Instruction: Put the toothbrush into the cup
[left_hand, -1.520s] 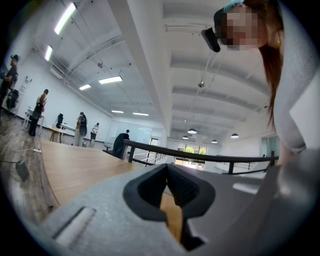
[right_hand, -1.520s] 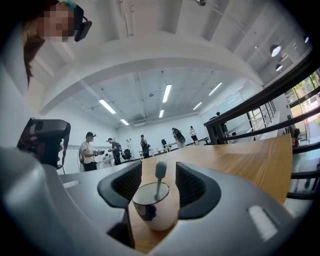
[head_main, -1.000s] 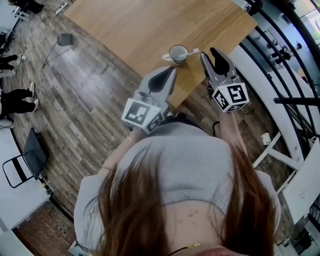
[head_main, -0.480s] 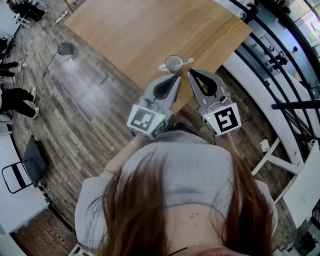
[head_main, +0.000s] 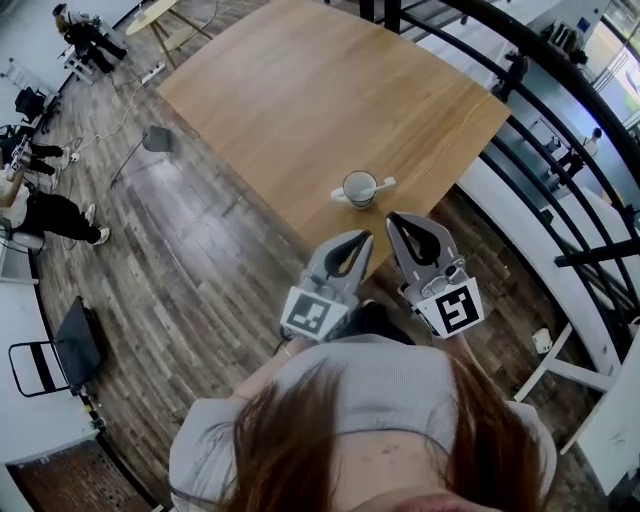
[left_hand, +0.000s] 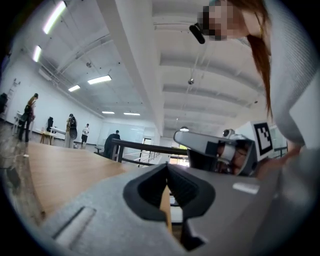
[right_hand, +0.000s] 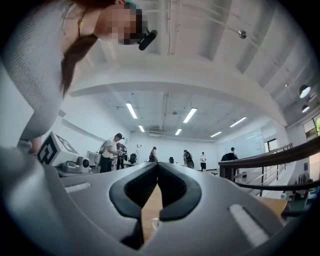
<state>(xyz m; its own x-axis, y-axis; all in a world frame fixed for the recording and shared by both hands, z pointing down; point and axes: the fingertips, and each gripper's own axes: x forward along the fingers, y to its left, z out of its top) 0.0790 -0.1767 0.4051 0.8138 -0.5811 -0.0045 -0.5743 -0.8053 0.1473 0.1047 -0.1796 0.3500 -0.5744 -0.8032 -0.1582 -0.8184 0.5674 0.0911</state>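
Observation:
A white cup (head_main: 358, 188) stands near the front edge of the wooden table (head_main: 300, 110), and a white toothbrush (head_main: 380, 185) leans in it with its end sticking out to the right. Both grippers hover side by side just in front of the table edge, closer to me than the cup. My left gripper (head_main: 364, 237) is shut and empty; in its own view the jaw tips (left_hand: 167, 165) meet. My right gripper (head_main: 397, 219) is shut with nothing in it, and its tips (right_hand: 158, 164) touch in the right gripper view, where a sliver of the cup (right_hand: 154, 223) shows below the pads.
A black railing (head_main: 560, 110) runs along the right of the table, with a white bench (head_main: 520, 230) beneath it. Several people (right_hand: 112, 152) stand far off in the room. A black chair (head_main: 60, 350) sits on the wood floor at the left.
The right gripper drew back from the cup toward me and shut, leaving the toothbrush in the cup. The left gripper shifted slightly. The head view swung to show more of the table.

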